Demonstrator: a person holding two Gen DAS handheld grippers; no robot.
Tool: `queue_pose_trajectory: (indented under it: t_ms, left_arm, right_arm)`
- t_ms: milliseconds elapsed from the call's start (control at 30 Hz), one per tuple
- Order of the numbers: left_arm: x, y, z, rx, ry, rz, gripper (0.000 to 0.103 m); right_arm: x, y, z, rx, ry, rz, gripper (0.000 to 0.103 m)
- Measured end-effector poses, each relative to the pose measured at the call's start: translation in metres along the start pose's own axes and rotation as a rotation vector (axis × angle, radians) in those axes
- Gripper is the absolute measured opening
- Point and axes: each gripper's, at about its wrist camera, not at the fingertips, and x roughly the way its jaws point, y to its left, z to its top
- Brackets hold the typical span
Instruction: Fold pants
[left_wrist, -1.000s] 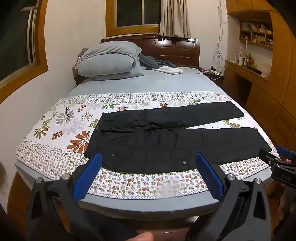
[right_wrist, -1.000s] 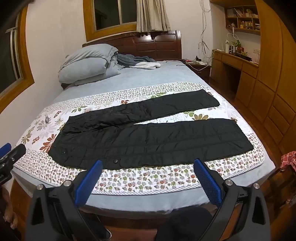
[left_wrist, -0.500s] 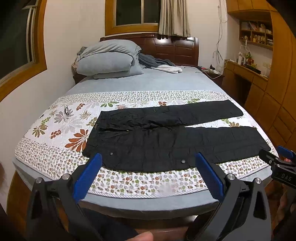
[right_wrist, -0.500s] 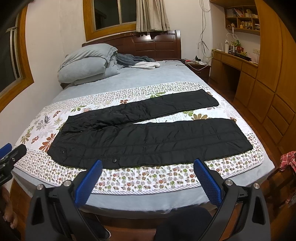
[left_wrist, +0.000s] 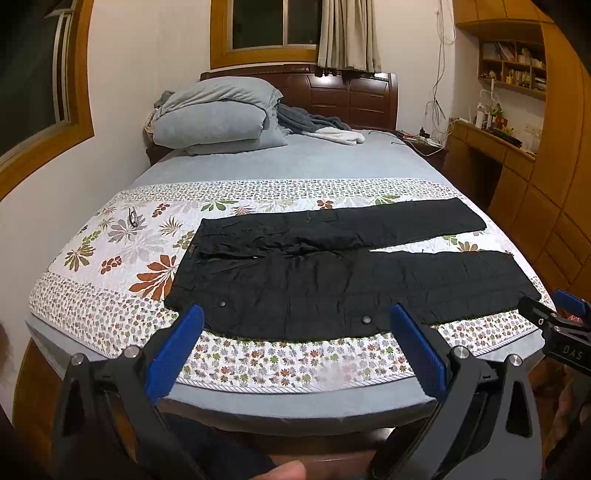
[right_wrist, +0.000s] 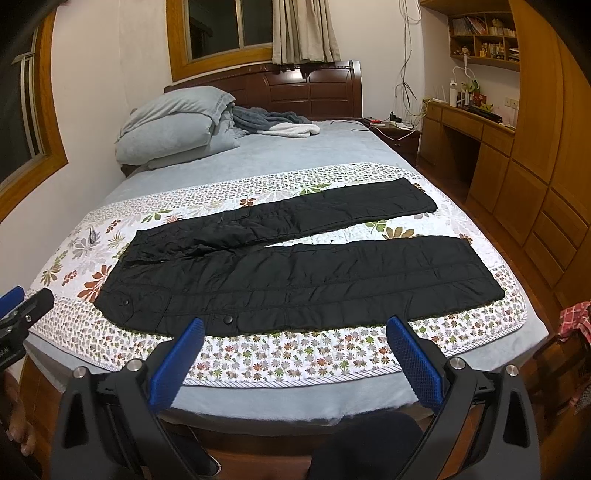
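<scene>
L gripper (left_wrist: 295, 343) level, R gripper (right_wrist: 293, 349) alike, fingers (left_wrist: 177, 347) spread, above pants (left_wrist: 332, 273).

A: Counts?
B: One pants (left_wrist: 343, 273), two legs, two snaps. One floral quilt (left_wrist: 122, 254). One bed (right_wrist: 280, 155).
A: Pillows? Tongs?
B: Two pillows (left_wrist: 214, 122). Two tongs: left tongs (left_wrist: 295, 343), right tongs (right_wrist: 295, 354).

A floral quilt (left_wrist: 110, 258) is spread across the lower half of a grey-sheeted bed (left_wrist: 295, 162). Grey pillows (left_wrist: 214, 118) are stacked at upper left, before a dark wooden headboard (left_wrist: 351, 99). Wooden cabinets (right_wrist: 535, 155) fill the right edge.
</scene>
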Motion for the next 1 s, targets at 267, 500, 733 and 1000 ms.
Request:
queue_pose_trajectory:
  t_ms: [267,500,733,1000]
  left_arm:
    - [-0.0005,0.0002,-0.0014,0.0,0.002,0.0,0.1]
    - [-0.0014,0.0,-0.002,-0.001,0.0,0.002,0.1]
    - [-0.0021,-0.0002,-0.0016,0.0,0.0,0.003,0.1]
    - [-0.0013,0.0,-0.0005,0.0,0.002,-0.001,0.1]
  right_arm:
    - [-0.0005,0.0025,-0.0007,-0.004,-0.001,-0.004,0.1]
    - [-0.0003,0.003,-0.0006,-0.005,0.0,-0.006,0.1]
    - [-0.0004,0.0028,-0.0005,-0.005,0.0,-0.005,0.1]
    - [0.0001,0.0028,-0.0008,-0.005,0.001,-0.006,0.1]
